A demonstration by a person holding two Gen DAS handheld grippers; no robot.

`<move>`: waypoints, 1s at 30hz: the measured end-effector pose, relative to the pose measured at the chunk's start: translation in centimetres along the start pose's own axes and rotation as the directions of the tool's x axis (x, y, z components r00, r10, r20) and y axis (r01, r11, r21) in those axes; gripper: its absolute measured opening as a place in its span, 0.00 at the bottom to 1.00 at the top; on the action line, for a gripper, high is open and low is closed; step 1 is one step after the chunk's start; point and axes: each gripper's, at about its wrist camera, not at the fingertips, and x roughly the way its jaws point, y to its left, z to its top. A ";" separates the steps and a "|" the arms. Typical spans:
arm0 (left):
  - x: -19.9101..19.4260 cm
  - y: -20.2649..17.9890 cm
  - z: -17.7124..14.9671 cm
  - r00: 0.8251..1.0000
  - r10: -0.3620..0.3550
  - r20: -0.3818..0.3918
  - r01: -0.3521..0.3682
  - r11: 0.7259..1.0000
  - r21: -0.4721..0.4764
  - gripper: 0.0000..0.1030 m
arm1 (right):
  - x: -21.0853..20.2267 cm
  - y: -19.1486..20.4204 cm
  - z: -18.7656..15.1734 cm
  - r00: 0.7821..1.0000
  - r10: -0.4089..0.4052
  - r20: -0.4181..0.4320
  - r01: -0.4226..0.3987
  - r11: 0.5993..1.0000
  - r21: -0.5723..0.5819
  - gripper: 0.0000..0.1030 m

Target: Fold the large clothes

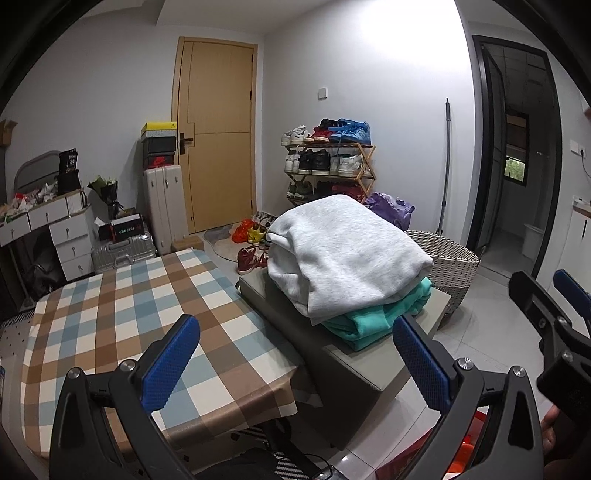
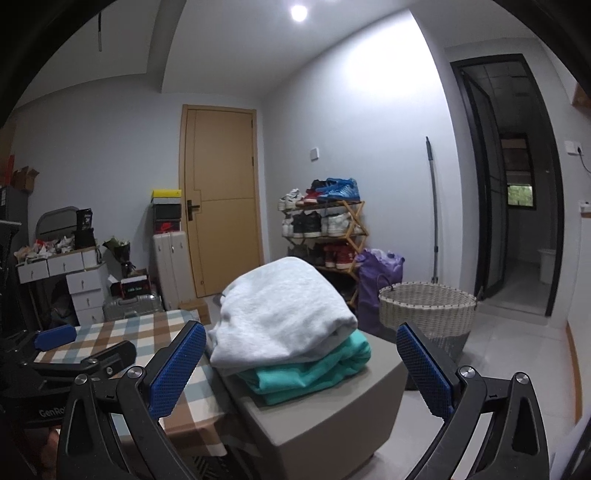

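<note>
- At lower left of the left wrist view, the checked tablecloth (image 1: 122,306) covers the work table; you have no garment spread on it.
- Right of it, at frame centre, the grey ottoman (image 1: 343,354) carries the finished stack: the grey sweatshirt (image 1: 343,254) lies folded on top of the folded teal garment (image 1: 373,321).
- Judged from this, two large items are done. Whether more remain cannot be told: the wicker basket (image 2: 428,306), right of centre in the right wrist view, shows only its rim and wall, not its contents.
- Left gripper (image 1: 295,362): jaws spread wide, nothing between them, held low in front of the table and ottoman.
- Right gripper (image 2: 301,365): jaws likewise apart and empty, framing the stack.
- View differences: the left wrist view shows most of the tablecloth and the loose shoes on the floor by the door (image 1: 218,136); the right wrist view shows the ceiling lamp (image 2: 298,12) and the ottoman's near face.
</note>
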 end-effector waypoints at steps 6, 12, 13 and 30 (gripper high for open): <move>-0.5 -0.2 0.6 1.000 -0.007 -0.007 0.007 1.000 0.006 0.99 | 0.0 0.1 0.3 1.000 0.009 -0.023 -0.009 1.000 0.002 1.00; -0.9 -0.1 1.0 1.000 0.002 0.006 -0.002 1.000 0.010 0.99 | -0.2 0.1 0.5 1.000 0.000 -0.014 0.000 1.000 0.000 1.00; -0.9 -0.1 1.0 1.000 0.002 0.008 -0.002 1.000 0.010 0.99 | -0.3 0.1 0.5 1.000 -0.002 -0.012 0.002 1.000 0.000 1.00; -0.5 -0.1 0.9 1.000 0.021 0.008 -0.021 1.000 -0.002 0.99 | -0.3 -0.1 0.5 1.000 -0.003 -0.005 0.003 1.000 0.005 1.00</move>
